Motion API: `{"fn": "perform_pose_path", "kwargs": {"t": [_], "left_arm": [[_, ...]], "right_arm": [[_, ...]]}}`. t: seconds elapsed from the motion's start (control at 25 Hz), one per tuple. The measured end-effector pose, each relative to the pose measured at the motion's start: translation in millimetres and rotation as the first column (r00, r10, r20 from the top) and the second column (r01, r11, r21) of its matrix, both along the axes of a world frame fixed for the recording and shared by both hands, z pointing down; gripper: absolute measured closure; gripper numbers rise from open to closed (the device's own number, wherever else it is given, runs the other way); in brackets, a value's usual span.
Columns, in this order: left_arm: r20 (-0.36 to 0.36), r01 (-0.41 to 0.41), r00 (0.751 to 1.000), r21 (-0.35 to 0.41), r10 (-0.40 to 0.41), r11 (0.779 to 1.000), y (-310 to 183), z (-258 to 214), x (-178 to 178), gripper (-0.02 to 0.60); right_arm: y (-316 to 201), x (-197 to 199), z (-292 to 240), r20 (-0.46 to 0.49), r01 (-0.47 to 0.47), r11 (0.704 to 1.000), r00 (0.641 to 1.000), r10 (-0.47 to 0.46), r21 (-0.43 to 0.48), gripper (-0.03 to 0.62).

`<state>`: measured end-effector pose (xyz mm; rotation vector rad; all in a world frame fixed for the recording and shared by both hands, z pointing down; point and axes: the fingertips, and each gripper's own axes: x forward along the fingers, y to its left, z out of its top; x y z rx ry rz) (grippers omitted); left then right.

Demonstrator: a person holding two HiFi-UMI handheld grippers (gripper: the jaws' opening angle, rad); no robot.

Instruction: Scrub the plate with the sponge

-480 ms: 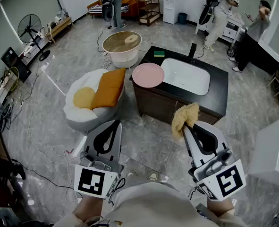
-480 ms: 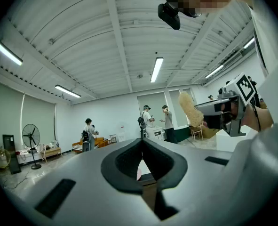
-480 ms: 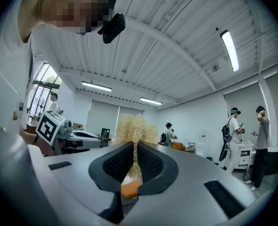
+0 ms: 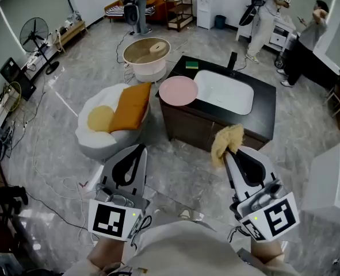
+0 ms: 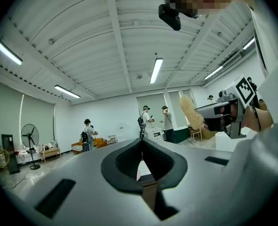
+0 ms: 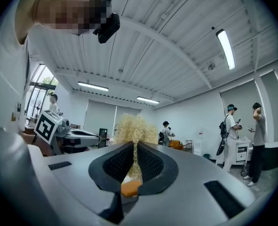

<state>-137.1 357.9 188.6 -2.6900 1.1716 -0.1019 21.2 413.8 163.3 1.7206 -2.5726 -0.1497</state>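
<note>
While the right gripper [image 4: 232,153] clamps its jaws tight on a shaggy pale-yellow fibre sponge [image 4: 226,140] that sticks out past its tips, the left gripper [image 4: 136,151] beside it is closed on nothing. The round pink plate [image 4: 179,91] lies well ahead of both grippers, on a dark counter [image 4: 262,117].

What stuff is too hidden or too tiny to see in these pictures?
Head view: the plate is too far off to show whether it is dirty.
Left gripper view: the plate cannot be picked out past the left gripper and its shut jaws.
Right gripper view: the sponge has its lower part squeezed out of sight between the jaws of the right gripper.
Head view: the small green thing on the counter is too small to name.
</note>
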Motion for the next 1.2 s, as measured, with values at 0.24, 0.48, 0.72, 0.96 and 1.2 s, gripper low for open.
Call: {"fn": "perform_pose_path", "kwargs": {"t": [0.24,0.48,0.72,0.96,1.2], "left_arm": [[-0.004,0.001,1.0,-0.007,-0.001,1.0,-1.5,4.1,0.9,0.563],[-0.012,-0.003,1.0,0.001,0.003,1.0,2.8,0.0,8.4,0.563],[-0.017,0.0,1.0,-0.004,0.0,1.0,4.7,3.4,11.6,0.563],[-0.032,0.01,0.999,-0.013,-0.011,1.0,-8.7,6.1,12.4,0.563],[-0.005,-0.013,1.0,-0.02,0.013,1.0,-34.9,23.5,26.7,0.563]], "right_arm": [[-0.3,8.8,12.4,-0.007,-0.02,0.999,1.0,0.019,-0.035,0.548],[6.6,12.7,16.8,-0.01,-0.013,0.999,1.0,0.013,-0.045,0.548],[7.8,15.4,16.9,-0.021,-0.002,0.999,1.0,0.001,-0.044,0.548],[-4.2,17.2,17.4,-0.034,0.004,0.999,0.999,-0.006,-0.036,0.548],[-29.4,24.6,31.9,-0.019,-0.01,0.999,1.0,0.009,-0.042,0.547]]}}
